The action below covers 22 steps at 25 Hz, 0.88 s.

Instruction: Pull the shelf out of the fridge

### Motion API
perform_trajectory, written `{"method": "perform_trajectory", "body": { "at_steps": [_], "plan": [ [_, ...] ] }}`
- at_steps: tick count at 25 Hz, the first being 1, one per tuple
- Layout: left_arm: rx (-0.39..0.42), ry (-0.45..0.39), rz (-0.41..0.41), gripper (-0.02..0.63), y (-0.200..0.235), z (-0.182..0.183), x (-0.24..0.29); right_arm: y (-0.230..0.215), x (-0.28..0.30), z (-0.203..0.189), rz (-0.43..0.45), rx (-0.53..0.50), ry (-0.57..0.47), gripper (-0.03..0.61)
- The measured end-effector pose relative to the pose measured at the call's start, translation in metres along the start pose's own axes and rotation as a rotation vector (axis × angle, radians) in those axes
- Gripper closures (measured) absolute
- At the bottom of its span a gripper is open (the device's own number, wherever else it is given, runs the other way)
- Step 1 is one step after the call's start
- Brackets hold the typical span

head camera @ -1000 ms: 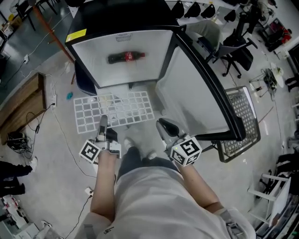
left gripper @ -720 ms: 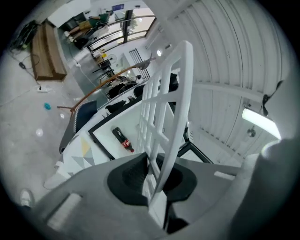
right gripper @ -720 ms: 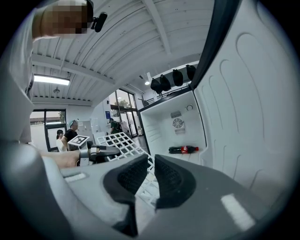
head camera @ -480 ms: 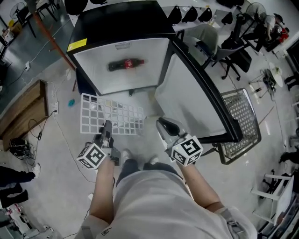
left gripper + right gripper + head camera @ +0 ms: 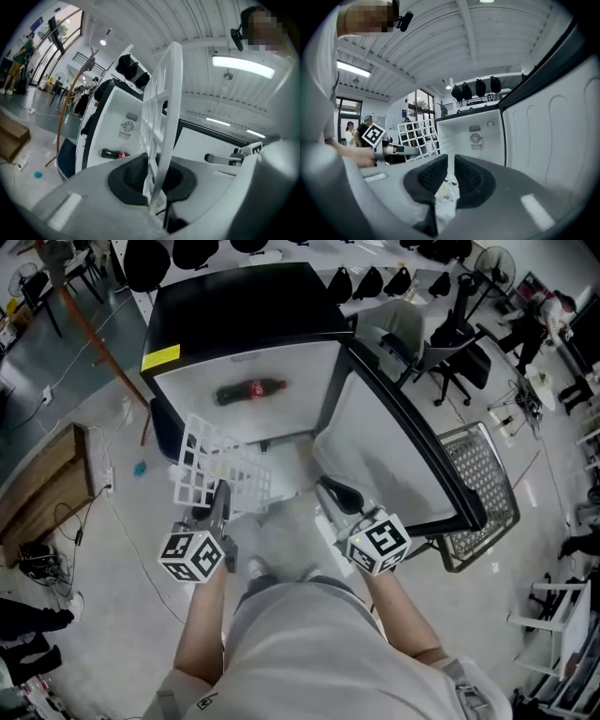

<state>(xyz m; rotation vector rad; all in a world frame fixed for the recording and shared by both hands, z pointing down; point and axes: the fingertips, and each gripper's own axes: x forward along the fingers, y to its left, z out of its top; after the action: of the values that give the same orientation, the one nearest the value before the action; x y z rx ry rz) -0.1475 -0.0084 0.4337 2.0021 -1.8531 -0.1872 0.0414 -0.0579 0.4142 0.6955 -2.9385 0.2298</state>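
The white grid shelf point(image 5: 217, 468) is outside the fridge point(image 5: 246, 313), lifted off the floor and tilted steeply on edge. My left gripper point(image 5: 218, 499) is shut on its near rim. In the left gripper view the shelf point(image 5: 161, 112) stands edge-on between the black pads point(image 5: 133, 176). In the right gripper view the shelf point(image 5: 418, 136) shows at the left, beside the left gripper point(image 5: 401, 150). My right gripper point(image 5: 330, 491) hovers in front of the open fridge door point(image 5: 398, 442), shut and holding nothing. A cola bottle point(image 5: 248, 390) lies inside the white fridge compartment.
A metal wire basket point(image 5: 483, 474) lies on the floor to the right of the door. A wooden crate point(image 5: 42, 470) and cables are at the left. Office chairs point(image 5: 459, 343) stand behind the fridge. Other people stand far off at the left.
The shelf has gone from lying flat on the floor to raised and tilted on edge, with my left gripper holding it and moving slightly left. My right gripper has barely moved.
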Motion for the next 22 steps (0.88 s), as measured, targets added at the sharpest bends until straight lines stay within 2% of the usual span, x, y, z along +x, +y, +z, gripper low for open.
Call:
{"method": "perform_trajectory", "body": {
  "at_steps": [5, 11, 22],
  "plan": [
    [0.176, 0.006, -0.021, 0.583, -0.006, 0.016, 0.010, 0.002, 0.008, 0.012, -0.026, -0.017, -0.019, 0.543],
    [0.350, 0.010, -0.033, 0.583, -0.015, 0.030, 0.018, 0.000, 0.010, 0.024, -0.057, -0.032, -0.043, 0.543],
    [0.541, -0.021, -0.006, 0.584, -0.020, 0.042, 0.019, -0.001, 0.013, 0.031, -0.078, -0.043, -0.056, 0.543]
  ]
}}
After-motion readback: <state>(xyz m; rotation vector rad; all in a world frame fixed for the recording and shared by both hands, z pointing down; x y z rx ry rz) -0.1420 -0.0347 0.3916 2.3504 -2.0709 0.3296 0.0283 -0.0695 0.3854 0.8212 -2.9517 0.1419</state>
